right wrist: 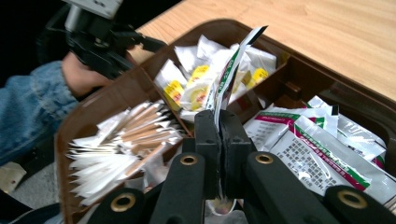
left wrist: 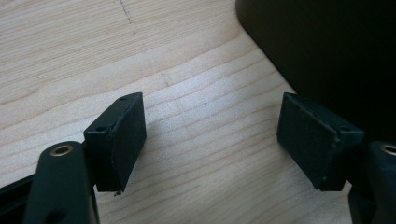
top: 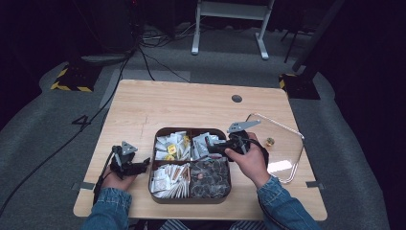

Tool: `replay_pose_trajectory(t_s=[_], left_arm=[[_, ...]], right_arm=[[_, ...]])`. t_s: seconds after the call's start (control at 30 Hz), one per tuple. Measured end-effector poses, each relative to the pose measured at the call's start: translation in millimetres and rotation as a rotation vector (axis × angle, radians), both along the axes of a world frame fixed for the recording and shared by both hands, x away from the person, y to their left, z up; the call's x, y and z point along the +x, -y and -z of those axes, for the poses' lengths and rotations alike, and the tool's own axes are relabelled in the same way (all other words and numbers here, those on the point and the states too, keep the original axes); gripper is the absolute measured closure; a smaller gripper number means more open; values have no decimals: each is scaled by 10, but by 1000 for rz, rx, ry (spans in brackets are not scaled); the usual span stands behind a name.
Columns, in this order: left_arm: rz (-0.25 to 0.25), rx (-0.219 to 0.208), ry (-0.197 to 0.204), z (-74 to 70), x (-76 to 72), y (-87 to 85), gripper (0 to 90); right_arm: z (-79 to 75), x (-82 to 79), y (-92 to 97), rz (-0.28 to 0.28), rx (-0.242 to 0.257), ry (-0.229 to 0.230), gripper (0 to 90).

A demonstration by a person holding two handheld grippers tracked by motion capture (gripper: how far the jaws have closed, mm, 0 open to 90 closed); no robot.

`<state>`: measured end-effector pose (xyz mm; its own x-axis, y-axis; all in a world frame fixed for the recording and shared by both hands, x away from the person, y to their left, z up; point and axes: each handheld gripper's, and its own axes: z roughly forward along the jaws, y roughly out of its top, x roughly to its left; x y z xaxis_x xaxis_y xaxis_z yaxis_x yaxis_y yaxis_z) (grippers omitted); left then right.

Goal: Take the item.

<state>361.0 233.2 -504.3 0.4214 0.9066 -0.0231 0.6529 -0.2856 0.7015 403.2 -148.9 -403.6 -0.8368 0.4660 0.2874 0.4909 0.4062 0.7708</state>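
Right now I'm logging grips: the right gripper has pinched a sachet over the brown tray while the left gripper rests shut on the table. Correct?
Not quite: the left gripper rests open, as the left gripper view shows. The right gripper has pinched a sachet over the brown tray.

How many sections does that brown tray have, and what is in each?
4 in the brown tray: far left, yellow-marked sachets; far right, white foil packets; near left, paper-wrapped sticks; near right, dark pieces. Deeper items may be hidden.
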Motion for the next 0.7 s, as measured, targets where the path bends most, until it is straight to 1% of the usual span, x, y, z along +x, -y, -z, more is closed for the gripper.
replay_pose_trajectory(t_s=[0.07, 0.23, 0.3, 0.4, 0.5, 0.7], left_arm=[[0, 0, 1, 1, -3, 0, 244], [-1, 2, 1, 0, -10, -1, 244], [-1, 2, 1, 0, -10, -1, 244], [-1, 2, 1, 0, -10, -2, 244], [0, 1, 1, 0, -8, -2, 244], [4, -1, 0, 0, -1, -2, 245]], right_arm=[[-23, -46, 42, -6, 18, 8, 881], [-64, -158, 186, -8, 39, 21, 881], [-87, -181, 236, -9, 27, 21, 881], [-158, -214, 295, -7, 27, 39, 881], [-201, -256, 369, -7, 26, 44, 881], [-255, -295, 532, 19, 24, 43, 881]])
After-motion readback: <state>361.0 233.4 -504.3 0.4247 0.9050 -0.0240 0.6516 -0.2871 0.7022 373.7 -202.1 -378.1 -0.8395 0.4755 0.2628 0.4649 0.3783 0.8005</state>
